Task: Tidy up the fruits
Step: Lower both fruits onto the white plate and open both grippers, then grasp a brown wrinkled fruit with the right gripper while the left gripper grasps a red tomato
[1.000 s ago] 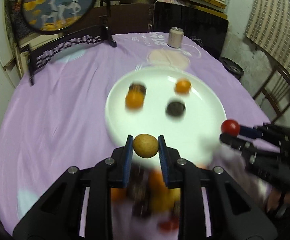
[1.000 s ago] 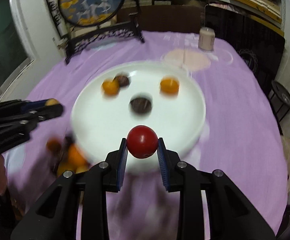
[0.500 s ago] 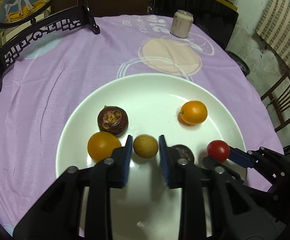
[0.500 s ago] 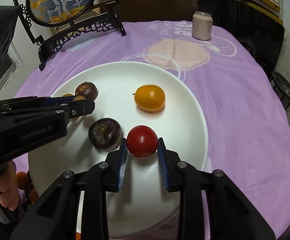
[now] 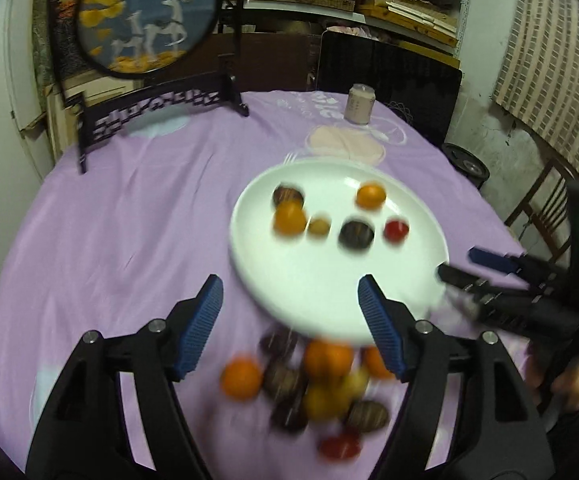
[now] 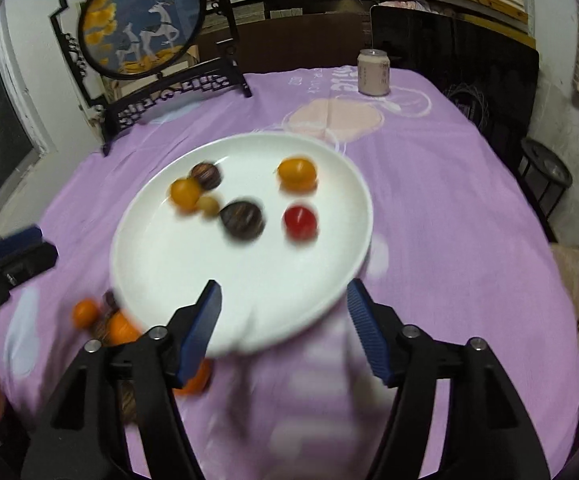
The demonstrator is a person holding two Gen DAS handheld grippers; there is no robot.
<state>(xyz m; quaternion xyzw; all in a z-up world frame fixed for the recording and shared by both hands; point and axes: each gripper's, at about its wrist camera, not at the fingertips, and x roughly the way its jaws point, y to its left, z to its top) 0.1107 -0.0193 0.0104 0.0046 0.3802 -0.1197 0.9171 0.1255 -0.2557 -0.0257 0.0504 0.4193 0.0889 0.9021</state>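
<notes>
A white plate (image 5: 329, 280) (image 6: 249, 276) on the purple cloth holds several fruits. Among them are a small tan fruit (image 5: 318, 227) (image 6: 208, 205) and a red fruit (image 5: 396, 230) (image 6: 300, 220), lying free beside oranges and dark fruits. My left gripper (image 5: 289, 292) hangs over the plate's near rim, jaws opening, nothing between them. My right gripper (image 6: 283, 296) does the same at the plate's near edge, and shows at the right (image 5: 461, 266) in the left wrist view. A blurred pile of loose fruits (image 5: 317, 392) (image 6: 105, 320) lies on the cloth in front of the plate.
A pale can (image 5: 360, 104) (image 6: 374, 73) stands at the table's far side. A round painted screen on a black stand (image 5: 147, 12) (image 6: 141, 20) is at the far left. A wooden chair (image 5: 545, 200) is past the table's right edge.
Both grippers let go of their fruits on the plate and drew back toward its near rim with jaws spread. The tan fruit and the red fruit stay on the plate.
</notes>
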